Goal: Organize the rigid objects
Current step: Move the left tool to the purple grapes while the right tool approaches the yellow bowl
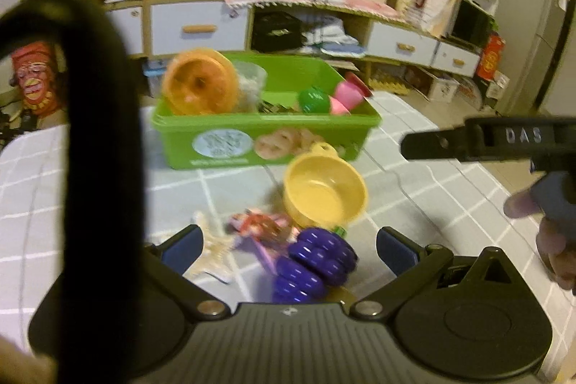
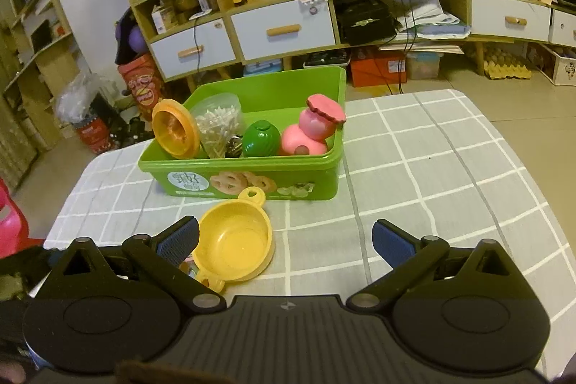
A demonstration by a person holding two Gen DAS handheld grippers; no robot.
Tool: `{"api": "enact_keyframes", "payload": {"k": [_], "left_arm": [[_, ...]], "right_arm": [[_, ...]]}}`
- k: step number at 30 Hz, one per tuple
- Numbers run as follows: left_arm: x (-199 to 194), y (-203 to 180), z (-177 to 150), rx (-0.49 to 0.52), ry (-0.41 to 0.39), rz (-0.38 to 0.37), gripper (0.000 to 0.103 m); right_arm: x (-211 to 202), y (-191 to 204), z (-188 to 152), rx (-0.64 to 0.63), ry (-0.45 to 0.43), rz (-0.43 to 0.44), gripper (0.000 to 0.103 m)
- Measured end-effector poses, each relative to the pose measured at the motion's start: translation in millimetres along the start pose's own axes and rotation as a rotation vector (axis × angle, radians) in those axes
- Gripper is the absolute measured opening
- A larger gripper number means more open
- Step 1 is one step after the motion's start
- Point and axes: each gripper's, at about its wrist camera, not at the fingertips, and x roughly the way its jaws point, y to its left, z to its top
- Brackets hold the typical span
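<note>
A green bin [image 2: 244, 184] stands on the checked tablecloth and holds an orange dish [image 2: 175, 128], a jar of cotton swabs [image 2: 220, 125], a green toy [image 2: 260, 138] and a pink toy [image 2: 310, 132]. A yellow toy pot [image 2: 234, 245] sits in front of the bin. My right gripper [image 2: 286, 240] is open, its left finger beside the pot. In the left wrist view the bin [image 1: 273, 135], the pot [image 1: 324, 191], purple toy grapes [image 1: 313, 265], a pale starfish [image 1: 212, 251] and a pink-red toy [image 1: 261, 225] show. My left gripper [image 1: 288, 249] is open around the grapes.
The right gripper's body [image 1: 496, 137] reaches in from the right of the left wrist view. A black strap [image 1: 100, 150] hangs across that view's left. Shelves and drawers [image 2: 280, 31] stand behind the table. The tablecloth [image 2: 450, 175] extends right of the bin.
</note>
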Motion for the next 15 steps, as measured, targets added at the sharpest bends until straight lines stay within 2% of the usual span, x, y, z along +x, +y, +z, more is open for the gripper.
{"api": "enact_keyframes", "payload": {"k": [9, 12, 14, 15], "left_arm": [[18, -18, -12, 0.043, 0.054, -0.066, 0.084], [21, -22, -13, 0.045, 0.060, -0.095, 0.075], [21, -24, -12, 0.052, 0.061, -0.097, 0.064], [22, -25, -12, 0.054, 0.065, -0.099, 0.054]], "right_arm": [[7, 5, -8, -0.055, 0.036, -0.007, 0.101], [8, 6, -9, -0.064, 0.040, -0.008, 0.101], [10, 6, -9, -0.064, 0.043, -0.009, 0.101], [10, 6, -9, -0.064, 0.045, -0.010, 0.101]]}}
